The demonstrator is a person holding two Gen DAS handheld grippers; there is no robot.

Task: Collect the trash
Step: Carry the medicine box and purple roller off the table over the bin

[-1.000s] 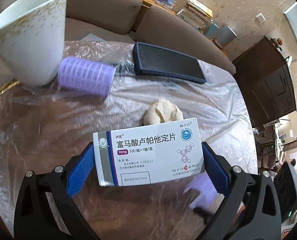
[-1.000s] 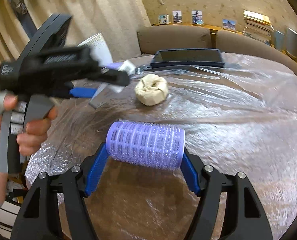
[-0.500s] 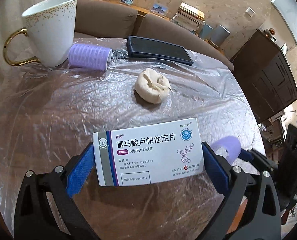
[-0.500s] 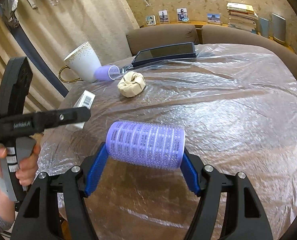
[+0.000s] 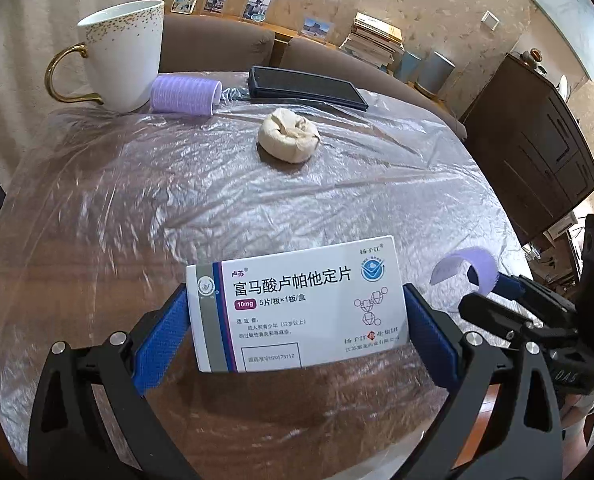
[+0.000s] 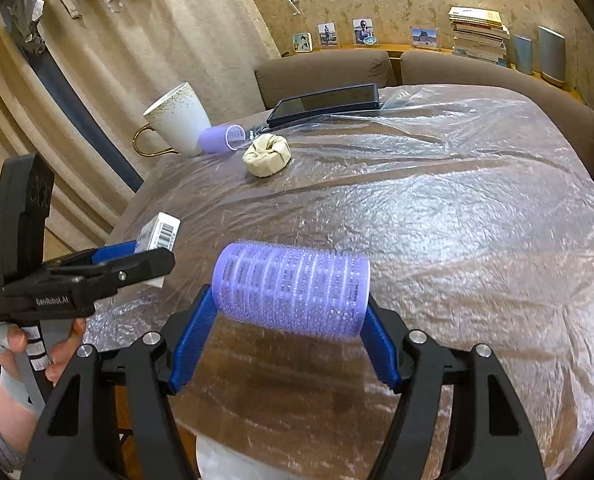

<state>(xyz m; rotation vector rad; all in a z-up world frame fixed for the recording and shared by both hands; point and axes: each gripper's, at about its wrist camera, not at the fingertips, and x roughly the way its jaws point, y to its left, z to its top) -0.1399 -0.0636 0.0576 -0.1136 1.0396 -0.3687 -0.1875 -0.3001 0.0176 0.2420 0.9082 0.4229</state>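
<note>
While the left gripper [image 5: 297, 312] clamps the medicine box [image 5: 297, 304], the right gripper [image 6: 289, 320] clamps a hair roller [image 6: 291, 290].

A round wooden table [image 5: 97, 264] under crinkled clear plastic sheeting [image 6: 477, 216] carries a gold-handled white mug [image 5: 123, 54], a purple hair roller [image 5: 185, 94], a crumpled beige wad [image 5: 289, 140] and a dark flat case [image 5: 305, 88].

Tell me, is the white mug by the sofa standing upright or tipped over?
Upright. The white mug stands on its base on the table, rim up, handle sideways.
</note>
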